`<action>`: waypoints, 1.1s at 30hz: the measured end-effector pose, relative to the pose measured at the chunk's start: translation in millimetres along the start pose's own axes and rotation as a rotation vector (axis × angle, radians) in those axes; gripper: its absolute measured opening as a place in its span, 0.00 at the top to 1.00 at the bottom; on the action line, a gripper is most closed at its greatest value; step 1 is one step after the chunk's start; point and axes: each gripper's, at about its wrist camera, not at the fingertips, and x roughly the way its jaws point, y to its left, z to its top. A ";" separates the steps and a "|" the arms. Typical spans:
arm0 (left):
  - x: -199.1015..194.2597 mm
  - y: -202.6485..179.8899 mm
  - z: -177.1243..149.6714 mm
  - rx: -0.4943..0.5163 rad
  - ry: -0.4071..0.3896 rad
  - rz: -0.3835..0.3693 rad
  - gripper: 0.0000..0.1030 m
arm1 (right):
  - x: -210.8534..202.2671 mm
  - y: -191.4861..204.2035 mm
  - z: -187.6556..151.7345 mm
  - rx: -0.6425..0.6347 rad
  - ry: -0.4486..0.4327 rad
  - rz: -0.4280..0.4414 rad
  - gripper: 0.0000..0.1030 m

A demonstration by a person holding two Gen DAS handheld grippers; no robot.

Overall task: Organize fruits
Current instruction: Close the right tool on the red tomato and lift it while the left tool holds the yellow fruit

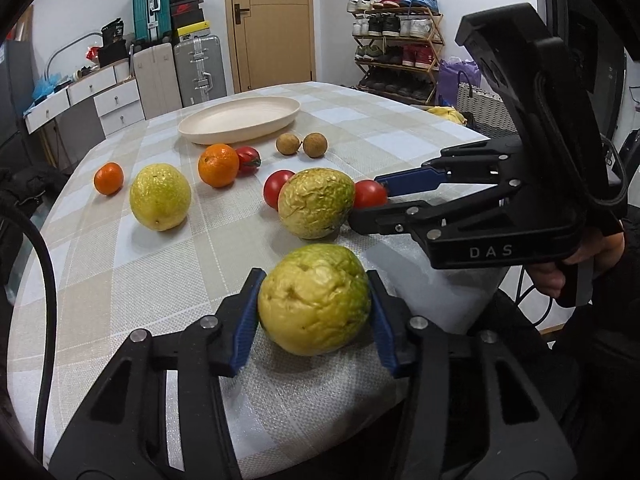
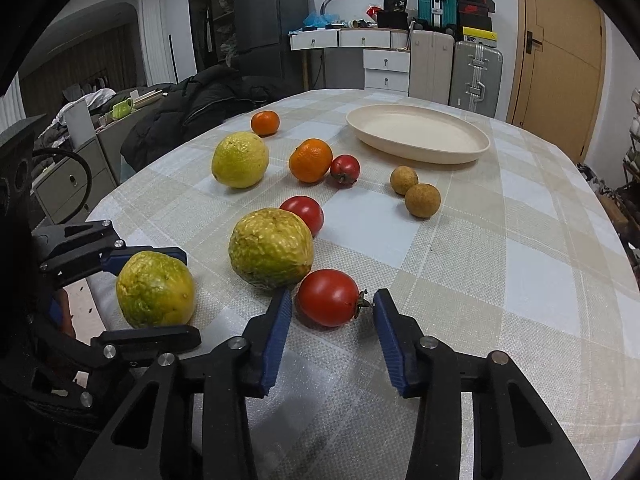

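Observation:
A wrinkled yellow-green fruit point(image 1: 314, 304) lies near the table's front edge, and my left gripper point(image 1: 315, 280) is shut on it, blue pads point(image 1: 246, 328) pressed to both sides. From the right wrist view the same fruit point(image 2: 155, 288) sits in the left gripper point(image 2: 190, 296). My right gripper point(image 2: 330, 296) straddles a red tomato point(image 2: 328, 298), with a thin gap showing at each pad, so it is open. That tomato point(image 1: 369, 194) sits between the right gripper's point(image 1: 366, 200) fingers. A second wrinkled fruit point(image 2: 270, 248) lies just behind. The cream oval plate point(image 2: 420, 156) stands empty at the back.
On the checked tablecloth point(image 2: 500, 260) lie a smooth yellow fruit point(image 2: 240, 160), two oranges point(image 2: 310, 160) point(image 2: 265, 123), two more tomatoes point(image 2: 304, 210) point(image 2: 345, 169) and two small brown fruits point(image 2: 422, 200). A dark jacket point(image 2: 192, 120) lies past the left edge. Suitcases and a shoe rack point(image 1: 396, 48) stand behind.

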 end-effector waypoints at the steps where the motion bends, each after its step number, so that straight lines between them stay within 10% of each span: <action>1: 0.1 -0.1 -0.2 -0.005 -0.002 -0.002 0.55 | 0.1 -0.3 0.1 -0.002 0.000 -0.003 0.63; 33: -10.1 41.0 43.8 -0.192 -0.100 0.080 0.55 | -29.7 -25.2 4.1 0.083 -0.098 0.007 0.65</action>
